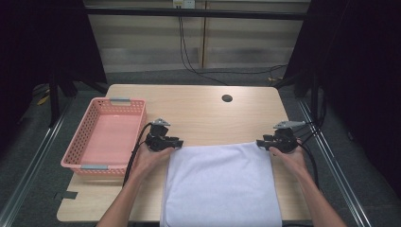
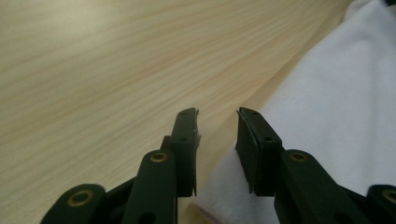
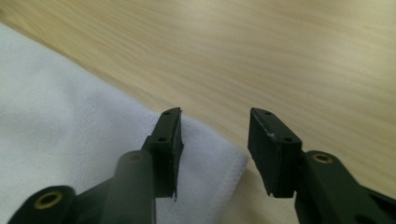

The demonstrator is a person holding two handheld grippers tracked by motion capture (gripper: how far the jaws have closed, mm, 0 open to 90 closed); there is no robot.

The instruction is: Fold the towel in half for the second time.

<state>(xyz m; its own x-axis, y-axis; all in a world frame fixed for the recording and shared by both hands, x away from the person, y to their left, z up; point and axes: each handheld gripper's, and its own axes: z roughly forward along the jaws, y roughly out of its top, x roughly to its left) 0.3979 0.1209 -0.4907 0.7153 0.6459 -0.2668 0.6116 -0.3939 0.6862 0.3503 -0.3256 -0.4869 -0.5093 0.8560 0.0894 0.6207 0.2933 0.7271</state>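
Note:
A white cloth lies flat on the wooden table, hanging over its near edge. My left gripper is at the cloth's far left corner. Its jaws are open in the left gripper view, midway point, with the cloth edge between and under them. My right gripper is at the far right corner. It stands open over the cloth corner, nothing pinched.
An empty pink basket stands on the table's left side, close to my left hand. A round cable hole sits near the far edge. Bare wood lies beyond the cloth.

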